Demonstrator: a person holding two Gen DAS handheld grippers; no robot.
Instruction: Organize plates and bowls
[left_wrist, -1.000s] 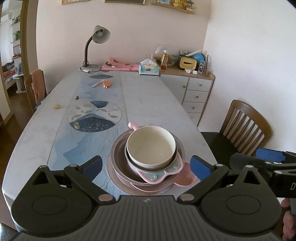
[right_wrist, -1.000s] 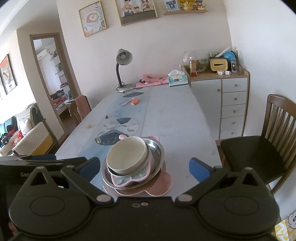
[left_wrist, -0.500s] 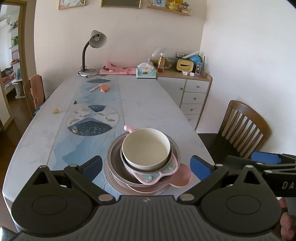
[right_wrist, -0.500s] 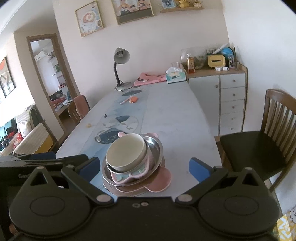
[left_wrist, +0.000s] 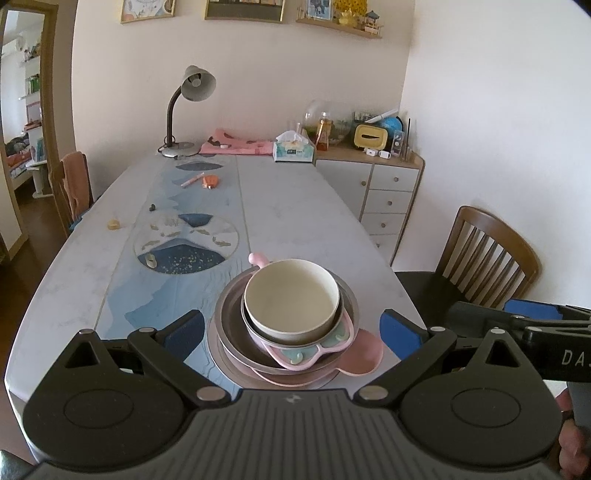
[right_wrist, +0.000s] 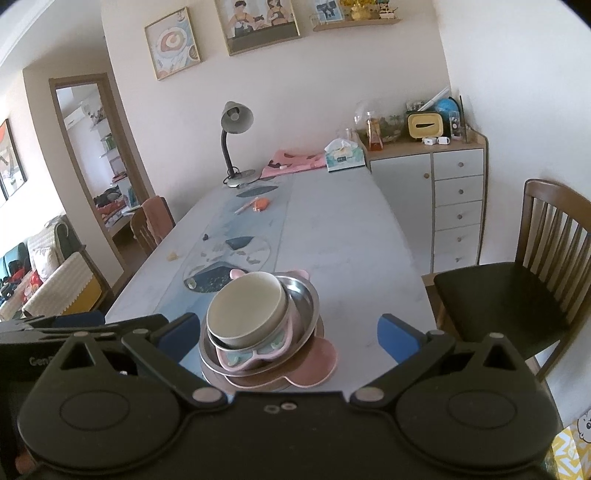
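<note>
A stack of dishes stands at the near end of the table. A cream bowl (left_wrist: 291, 300) (right_wrist: 245, 308) sits on top. Under it lie a pink butterfly-shaped dish (left_wrist: 306, 352) (right_wrist: 255, 355), a steel bowl (left_wrist: 229, 332) (right_wrist: 304, 299) and a pink eared plate (left_wrist: 360, 354) (right_wrist: 319, 363). My left gripper (left_wrist: 291, 328) is open and empty, held just in front of the stack. My right gripper (right_wrist: 286, 330) is open and empty, also in front of the stack, apart from it.
The long table (left_wrist: 291, 206) has a blue runner (left_wrist: 184, 236), a desk lamp (left_wrist: 184, 110), a tissue box (left_wrist: 293, 149) and small items at the far end. A wooden chair (left_wrist: 480, 258) stands right; a drawer cabinet (left_wrist: 388, 192) behind it.
Both grippers have pulled back and risen a little from the stack, so more of the far wall shows. The dishes have not moved.
</note>
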